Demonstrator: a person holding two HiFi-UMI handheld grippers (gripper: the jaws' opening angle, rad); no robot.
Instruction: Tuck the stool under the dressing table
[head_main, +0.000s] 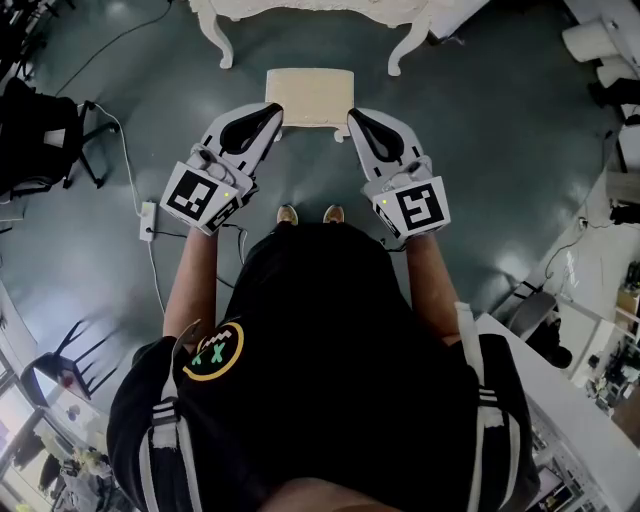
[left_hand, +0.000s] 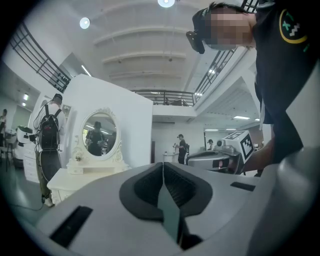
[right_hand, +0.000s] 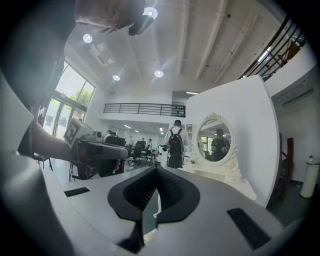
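The person's torso (head_main: 320, 340) is hiding the floor (head_main: 500, 150) at 6 o'clock, while the left tool (head_main: 274, 111) and right tool (head_main: 352, 118), jaws pressed together and empty, are pointing at the stool (head_main: 311, 95) at 12 o'clock, contact unclear, its legs hiding beneath the seat, standing before the table (head_main: 222, 45), which the frame is cutting off.

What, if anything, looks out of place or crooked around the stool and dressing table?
Nothing stands out. The stool sits square to the dressing table, out in front of it, not yet tucked under. A power strip lies on the floor at left.
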